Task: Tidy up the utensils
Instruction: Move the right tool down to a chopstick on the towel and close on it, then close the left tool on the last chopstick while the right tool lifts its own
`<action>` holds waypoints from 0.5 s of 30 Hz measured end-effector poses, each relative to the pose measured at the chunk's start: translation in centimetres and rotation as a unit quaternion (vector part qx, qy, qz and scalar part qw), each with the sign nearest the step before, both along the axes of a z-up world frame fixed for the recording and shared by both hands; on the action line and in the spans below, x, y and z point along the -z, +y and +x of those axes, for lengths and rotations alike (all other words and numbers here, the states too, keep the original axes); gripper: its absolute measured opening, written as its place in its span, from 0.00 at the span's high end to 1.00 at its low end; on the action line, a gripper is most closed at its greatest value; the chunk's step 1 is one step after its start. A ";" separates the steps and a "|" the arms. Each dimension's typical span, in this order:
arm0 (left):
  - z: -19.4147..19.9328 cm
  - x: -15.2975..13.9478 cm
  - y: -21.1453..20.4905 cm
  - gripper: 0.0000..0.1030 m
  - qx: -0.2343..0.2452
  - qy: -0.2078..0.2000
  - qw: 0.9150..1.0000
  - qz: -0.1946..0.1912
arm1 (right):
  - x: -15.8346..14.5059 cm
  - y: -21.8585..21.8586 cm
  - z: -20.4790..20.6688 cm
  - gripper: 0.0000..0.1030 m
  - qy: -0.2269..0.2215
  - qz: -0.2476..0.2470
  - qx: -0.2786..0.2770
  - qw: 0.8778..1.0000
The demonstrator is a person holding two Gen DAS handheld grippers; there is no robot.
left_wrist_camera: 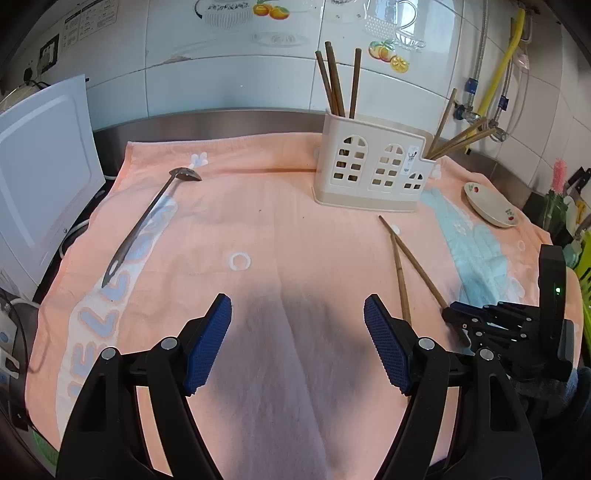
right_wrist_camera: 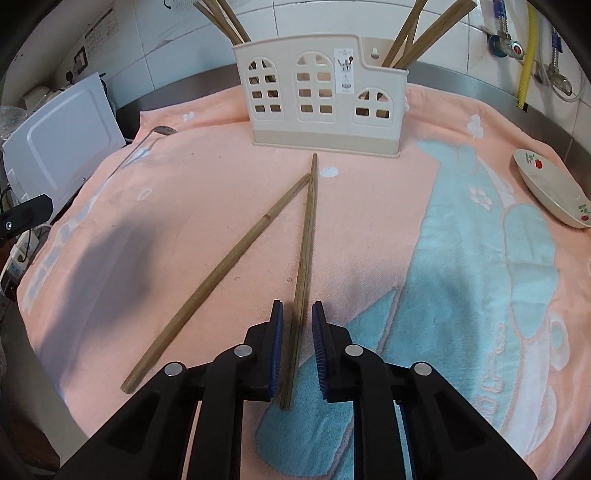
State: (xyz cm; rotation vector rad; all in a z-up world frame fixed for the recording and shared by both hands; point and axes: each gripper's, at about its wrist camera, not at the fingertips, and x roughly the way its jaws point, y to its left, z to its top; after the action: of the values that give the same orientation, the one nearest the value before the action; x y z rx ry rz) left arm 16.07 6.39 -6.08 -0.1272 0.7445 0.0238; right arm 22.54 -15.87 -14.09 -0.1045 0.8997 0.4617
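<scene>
- Blue pads of the right gripper [right_wrist_camera: 297,325] are standing a narrow slot apart, with one wooden chopstick [right_wrist_camera: 306,236] running lengthwise through the slot; a thin gap is showing on the left side, and no pad is visibly pressing on the wood.
- Its near end is poking out behind the fingertips, while its far end is pointing ahead of them toward the cream utensil holder [right_wrist_camera: 317,125].
- Just left of those fingers a second chopstick [right_wrist_camera: 221,273] is lying slantwise, its far tip almost meeting the first one ahead of the pads.
- Both sticks are resting on a peach towel [right_wrist_camera: 184,206] with a pale-blue pattern.
- Fingers of the left gripper [left_wrist_camera: 297,332] are spread wide over bare towel with nothing between them; the two loose chopsticks are lying to their right.
- Well ahead and left of the left fingers, a metal spoon [left_wrist_camera: 147,221] is lying on the towel.
- More chopsticks are standing tilted in the holder's left end [right_wrist_camera: 225,18] and right end [right_wrist_camera: 417,33].
- Right of the right fingers, a small flowered dish [right_wrist_camera: 554,199] is sitting near the towel's edge.
- Pale-blue letters [left_wrist_camera: 96,321] are running along the towel beside the spoon; "ELL" can be read.
- White label [right_wrist_camera: 345,70] on the holder's front is carrying print too small to read.
</scene>
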 end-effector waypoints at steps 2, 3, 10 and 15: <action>0.0 0.2 0.1 0.28 -0.002 0.002 1.000 -0.001 | 0.1 0.1 0.0 0.89 -0.005 -0.007 0.002 1.000; 0.1 0.2 0.2 0.28 -0.002 0.003 1.000 -0.002 | 0.1 0.2 0.0 0.89 -0.006 -0.011 0.002 1.000; 0.2 0.7 0.1 0.29 0.000 0.010 1.000 -0.003 | 0.3 1.1 -0.4 0.91 -0.026 -0.045 -0.001 0.999; 0.0 1.1 -0.5 0.29 0.008 0.016 1.000 0.001 | 0.2 0.6 -0.3 0.93 -0.026 -0.041 0.004 0.999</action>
State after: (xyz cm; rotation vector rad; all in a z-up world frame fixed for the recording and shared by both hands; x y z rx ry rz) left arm 16.07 5.86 -7.20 -0.1187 0.7770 0.0106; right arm 22.20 -15.29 -14.26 -0.1866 0.8681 0.4138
